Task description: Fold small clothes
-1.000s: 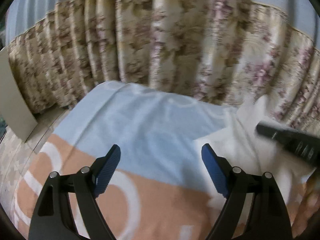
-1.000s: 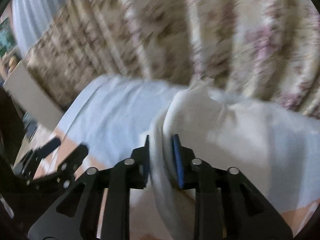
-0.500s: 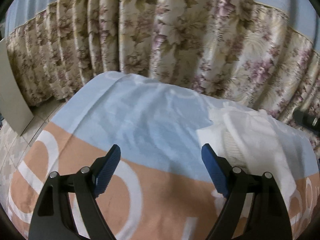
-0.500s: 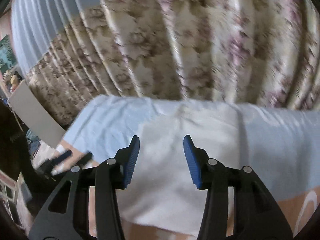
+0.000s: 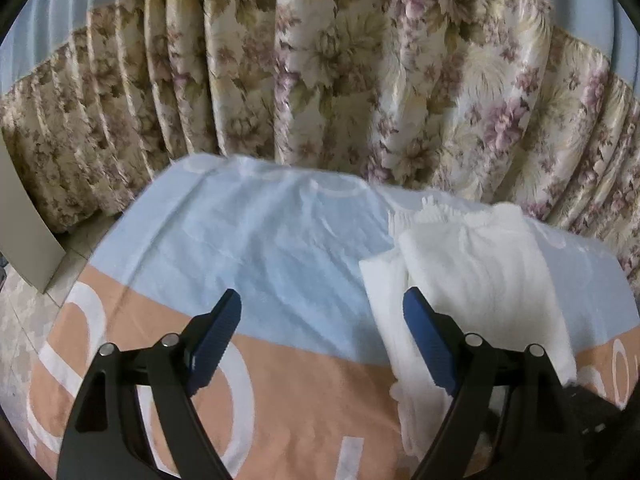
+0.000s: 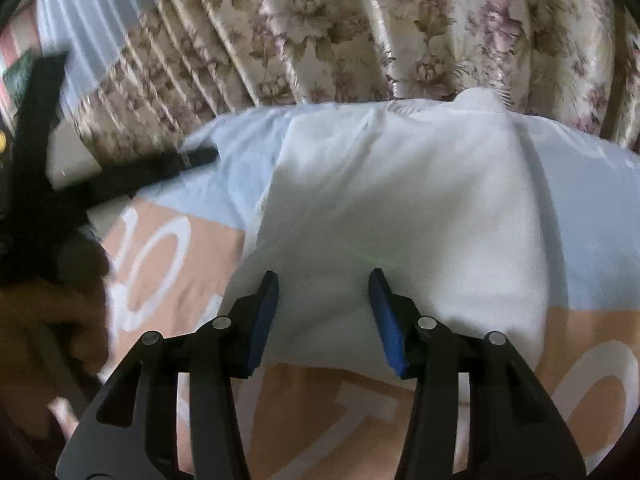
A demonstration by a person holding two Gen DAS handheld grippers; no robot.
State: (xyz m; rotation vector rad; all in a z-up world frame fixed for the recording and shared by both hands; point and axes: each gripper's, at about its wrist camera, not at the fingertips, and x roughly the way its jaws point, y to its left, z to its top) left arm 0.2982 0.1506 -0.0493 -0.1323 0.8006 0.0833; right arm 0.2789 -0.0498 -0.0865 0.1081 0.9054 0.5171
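A small white garment (image 5: 476, 280) lies folded on a table covered by a light blue and peach cloth (image 5: 264, 248). In the left wrist view it sits to the right of my left gripper (image 5: 322, 320), which is open and empty above the cloth. The right wrist view shows the same white garment (image 6: 400, 208) spread flat just ahead of my right gripper (image 6: 324, 300). That gripper is open, its blue pads (image 6: 266, 312) hovering over the garment's near edge with nothing between them. The left gripper's black arm (image 6: 120, 176) shows at the left of that view.
A floral curtain (image 5: 360, 80) hangs right behind the table's far edge. A pale board (image 5: 24, 240) leans at the far left beside a tiled floor. A hand (image 6: 36, 340) shows at the lower left of the right wrist view.
One second ago my right gripper was shut on a bunched fold of the white garment. It has let go, opened and drawn back, and the garment now lies flat. The left gripper stayed open.
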